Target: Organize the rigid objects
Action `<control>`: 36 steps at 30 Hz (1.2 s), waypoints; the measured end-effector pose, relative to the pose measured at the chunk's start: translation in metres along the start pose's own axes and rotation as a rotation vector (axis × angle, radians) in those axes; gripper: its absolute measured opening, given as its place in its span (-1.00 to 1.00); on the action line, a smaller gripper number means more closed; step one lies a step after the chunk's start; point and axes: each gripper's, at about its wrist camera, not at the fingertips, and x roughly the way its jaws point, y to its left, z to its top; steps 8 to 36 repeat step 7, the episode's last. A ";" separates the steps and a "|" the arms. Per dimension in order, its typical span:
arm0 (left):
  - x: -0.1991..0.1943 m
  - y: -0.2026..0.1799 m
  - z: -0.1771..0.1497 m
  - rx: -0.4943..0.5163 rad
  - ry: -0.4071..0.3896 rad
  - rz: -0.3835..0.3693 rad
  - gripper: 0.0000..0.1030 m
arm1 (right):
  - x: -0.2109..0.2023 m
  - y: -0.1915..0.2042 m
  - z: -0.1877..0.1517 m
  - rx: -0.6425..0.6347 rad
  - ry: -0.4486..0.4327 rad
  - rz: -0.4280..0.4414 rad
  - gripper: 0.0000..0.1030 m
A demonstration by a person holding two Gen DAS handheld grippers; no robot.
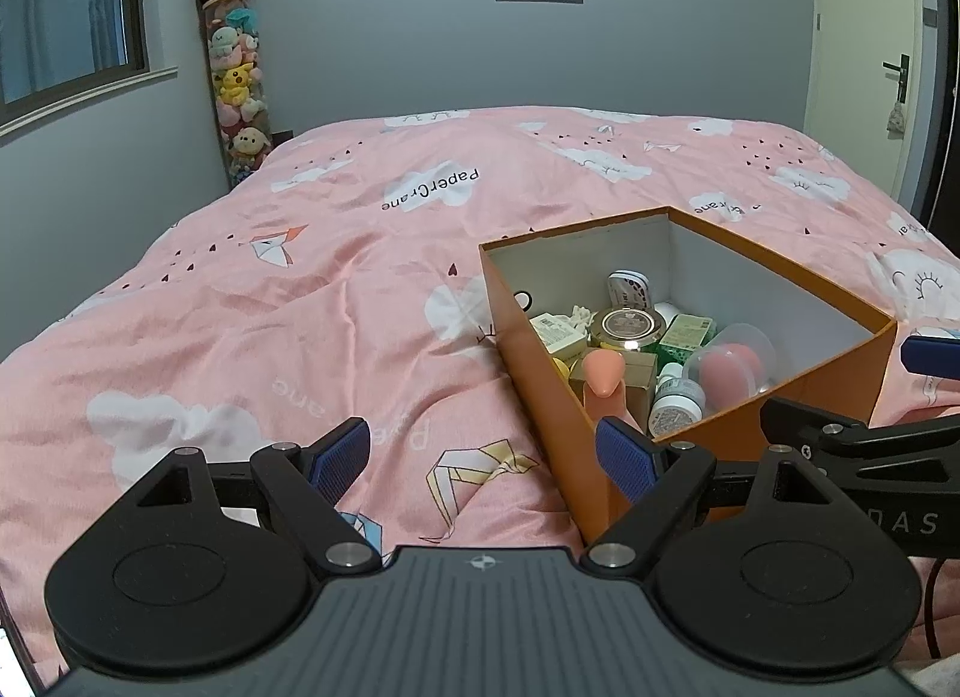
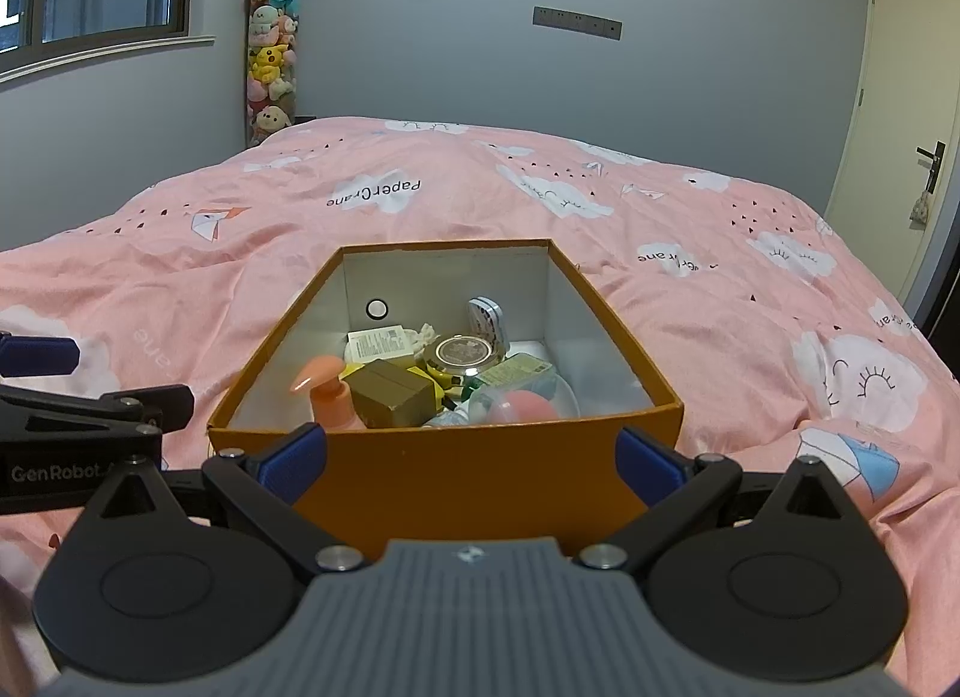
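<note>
An open orange box (image 1: 540,373) (image 2: 456,475) sits on the pink bed. Inside lie several small items: a peach pump bottle (image 2: 327,397), a brown carton (image 2: 393,394), a round gold-rimmed tin (image 2: 465,355), a clear capsule with a pink sponge (image 2: 525,406), and white jars (image 1: 675,406). My left gripper (image 1: 483,466) is open and empty, low over the bedspread at the box's near left corner. My right gripper (image 2: 471,457) is open and empty, its fingers spread in front of the box's near wall. Each gripper shows at the other view's edge.
The pink patterned bedspread (image 1: 270,289) fills the area around the box. A tall clear tube of plush toys with a panda on top (image 1: 237,72) stands at the far left wall. A window is at left, and a door (image 2: 912,114) is at right.
</note>
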 end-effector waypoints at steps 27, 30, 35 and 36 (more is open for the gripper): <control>-0.002 0.000 0.001 -0.001 -0.007 0.000 0.93 | 0.000 0.000 0.000 0.000 0.001 0.001 0.95; -0.002 0.000 0.001 -0.001 -0.007 0.000 0.93 | 0.000 0.000 0.000 0.000 0.001 0.001 0.95; -0.002 0.000 0.001 -0.001 -0.007 0.000 0.93 | 0.000 0.000 0.000 0.000 0.001 0.001 0.95; -0.002 0.000 0.001 -0.001 -0.007 0.000 0.93 | 0.000 0.000 0.000 0.000 0.001 0.001 0.95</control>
